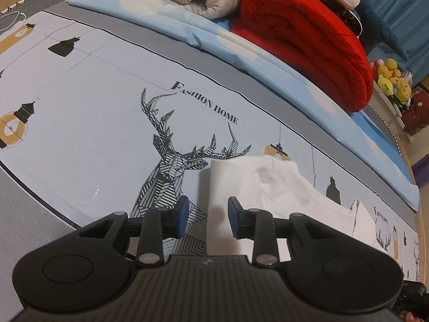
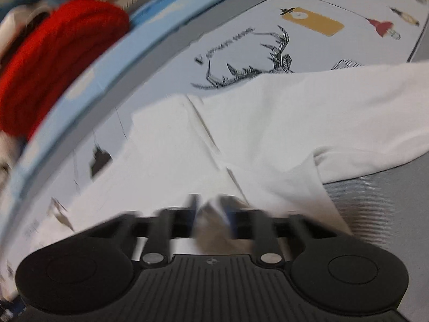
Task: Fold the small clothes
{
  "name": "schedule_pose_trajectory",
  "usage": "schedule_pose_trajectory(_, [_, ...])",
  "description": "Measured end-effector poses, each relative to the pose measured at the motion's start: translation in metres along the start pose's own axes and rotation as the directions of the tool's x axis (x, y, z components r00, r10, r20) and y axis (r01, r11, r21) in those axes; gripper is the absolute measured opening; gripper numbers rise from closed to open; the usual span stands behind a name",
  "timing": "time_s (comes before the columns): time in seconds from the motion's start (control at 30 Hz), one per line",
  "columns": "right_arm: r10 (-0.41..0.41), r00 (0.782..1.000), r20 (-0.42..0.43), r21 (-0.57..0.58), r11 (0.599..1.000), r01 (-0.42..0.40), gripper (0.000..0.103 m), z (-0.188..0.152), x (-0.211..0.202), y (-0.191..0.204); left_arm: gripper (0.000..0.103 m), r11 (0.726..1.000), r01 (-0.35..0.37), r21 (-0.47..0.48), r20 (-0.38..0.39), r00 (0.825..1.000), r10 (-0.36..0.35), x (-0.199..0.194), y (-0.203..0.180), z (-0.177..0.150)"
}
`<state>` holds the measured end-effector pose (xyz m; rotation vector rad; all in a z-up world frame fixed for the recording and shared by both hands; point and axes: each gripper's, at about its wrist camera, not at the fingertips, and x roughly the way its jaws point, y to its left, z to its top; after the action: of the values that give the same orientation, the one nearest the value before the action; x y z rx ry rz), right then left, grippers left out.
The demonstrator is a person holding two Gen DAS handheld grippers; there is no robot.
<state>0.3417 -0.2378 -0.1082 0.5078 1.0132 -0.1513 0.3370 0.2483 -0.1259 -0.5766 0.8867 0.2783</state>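
lying rumpled, white garment (image 2: 281, 112); right claw (image 2: 211, 214) pinches it; left claw (image 1: 207, 216) gapes empty.

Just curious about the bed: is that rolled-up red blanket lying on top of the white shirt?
No, the red blanket sits far back by the other bedding, well apart from the white shirt spread near the front.

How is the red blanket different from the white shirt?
The red blanket is bright red, thick and rolled up; the white shirt is white, thin and lies mostly flat. The blanket sits in the pile at the far edge, the shirt near the grippers. Both are soft cloth on the bed.
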Motion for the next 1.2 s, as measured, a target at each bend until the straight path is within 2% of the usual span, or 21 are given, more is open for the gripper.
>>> schedule_pose_trajectory(0.07, [0.040, 0.999, 0.023, 0.025, 0.999, -0.041, 0.001, 0.001, -0.008, -0.001, 0.035, 1.000, -0.005, -0.005, 0.002, 1.000, 0.005, 0.000, 0.002, 0.002])
schedule_pose_trajectory(0.13, [0.160, 0.976, 0.147, -0.004, 0.987, -0.161, 0.001, 0.002, -0.036, 0.007, 0.035, 1.000, -0.005, -0.006, 0.004, 1.000, 0.005, 0.000, 0.003, 0.003])
schedule_pose_trajectory(0.17, [0.222, 0.948, 0.227, -0.032, 0.975, -0.221, 0.001, 0.001, -0.054, 0.010, 0.035, 1.000, -0.005, -0.004, 0.004, 1.000, 0.005, 0.000, 0.003, 0.003])
schedule_pose_trajectory(0.23, [0.346, 0.853, 0.391, -0.098, 0.937, -0.335, 0.001, -0.006, -0.089, 0.008, 0.035, 1.000, -0.004, 0.000, 0.005, 1.000, 0.004, 0.000, 0.003, 0.003])
schedule_pose_trajectory(0.27, [0.343, 0.834, 0.433, -0.129, 0.939, -0.319, 0.001, -0.008, -0.098, 0.008, 0.035, 1.000, -0.006, 0.002, 0.005, 1.000, 0.006, 0.001, 0.003, 0.003])
schedule_pose_trajectory(0.3, [0.298, 0.845, 0.444, -0.132, 0.955, -0.267, 0.001, -0.008, -0.099, 0.005, 0.035, 1.000, -0.007, 0.002, 0.003, 1.000, 0.006, 0.002, 0.003, 0.003])
schedule_pose_trajectory(0.33, [0.233, 0.878, 0.418, -0.105, 0.972, -0.208, 0.001, -0.005, -0.091, 0.001, 0.035, 1.000, -0.005, 0.003, 0.000, 1.000, 0.005, 0.003, 0.003, 0.002])
schedule_pose_trajectory(0.37, [0.142, 0.920, 0.365, -0.068, 0.990, -0.126, 0.001, -0.001, -0.078, -0.005, 0.035, 1.000, -0.005, 0.003, -0.004, 1.000, 0.005, 0.004, 0.004, 0.001])
schedule_pose_trajectory(0.4, [-0.002, 0.963, 0.269, -0.026, 1.000, 0.009, 0.001, 0.004, -0.057, -0.014, 0.035, 1.000, -0.004, 0.002, -0.010, 1.000, 0.004, 0.006, 0.004, 0.001])
schedule_pose_trajectory(0.43, [-0.105, 0.976, 0.191, 0.013, 0.994, 0.105, 0.005, 0.005, -0.041, -0.024, 0.035, 1.000, 0.000, -0.001, -0.018, 1.000, 0.000, 0.008, 0.004, -0.001])
schedule_pose_trajectory(0.47, [-0.156, 0.978, 0.140, 0.095, 0.985, 0.143, 0.005, 0.005, -0.031, -0.041, 0.035, 1.000, 0.009, -0.005, -0.024, 1.000, -0.009, 0.010, 0.004, -0.001])
schedule_pose_trajectory(0.5, [-0.158, 0.979, 0.126, 0.147, 0.979, 0.139, 0.005, 0.006, -0.028, -0.050, 0.035, 1.000, 0.020, -0.009, -0.028, 0.999, -0.020, 0.011, 0.004, -0.002])
schedule_pose_trajectory(0.57, [-0.129, 0.980, 0.149, 0.153, 0.983, 0.107, 0.005, 0.008, -0.031, -0.053, 0.035, 0.999, 0.044, -0.024, -0.034, 0.998, -0.045, 0.013, 0.004, -0.002])
schedule_pose_trajectory(0.7, [-0.080, 0.979, 0.189, 0.144, 0.988, 0.053, 0.028, 0.008, -0.039, -0.046, 0.035, 0.994, 0.102, -0.035, -0.066, 0.992, -0.104, 0.020, 0.002, -0.004])
schedule_pose_trajectory(0.87, [-0.084, 0.996, -0.002, 0.226, 0.971, 0.082, 0.029, 0.000, -0.012, -0.057, 0.035, 0.992, 0.128, -0.023, -0.081, 0.988, -0.129, 0.031, -0.006, -0.007])
schedule_pose_trajectory(1.0, [-0.086, 0.996, -0.020, 0.236, 0.968, 0.088, 0.029, 0.002, -0.004, -0.059, 0.035, 0.991, 0.134, -0.022, -0.080, 0.988, -0.135, 0.043, -0.010, -0.009])
schedule_pose_trajectory(1.07, [-0.084, 0.996, 0.008, 0.212, 0.974, 0.081, 0.007, 0.003, -0.007, -0.056, 0.035, 0.991, 0.132, -0.022, -0.082, 0.988, -0.134, 0.047, -0.011, -0.011])
schedule_pose_trajectory(1.1, [-0.074, 0.997, 0.021, 0.202, 0.977, 0.068, 0.000, 0.002, -0.010, -0.055, 0.034, 0.992, 0.129, -0.015, -0.084, 0.988, -0.130, 0.050, -0.012, -0.011])
schedule_pose_trajectory(1.13, [-0.068, 0.997, 0.040, 0.195, 0.979, 0.059, 0.000, 0.003, -0.013, -0.052, 0.032, 0.992, 0.126, -0.007, -0.081, 0.989, -0.126, 0.052, -0.013, -0.011])
schedule_pose_trajectory(1.17, [-0.063, 0.995, 0.071, 0.184, 0.982, 0.049, 0.000, 0.006, -0.018, -0.048, 0.013, 0.992, 0.124, 0.004, -0.073, 0.990, -0.124, 0.053, -0.014, -0.011])
schedule_pose_trajectory(1.2, [-0.033, 0.991, 0.127, 0.158, 0.987, 0.013, 0.000, 0.008, -0.026, -0.043, 0.004, 0.992, 0.128, 0.014, -0.071, 0.989, -0.127, 0.054, -0.015, -0.010])
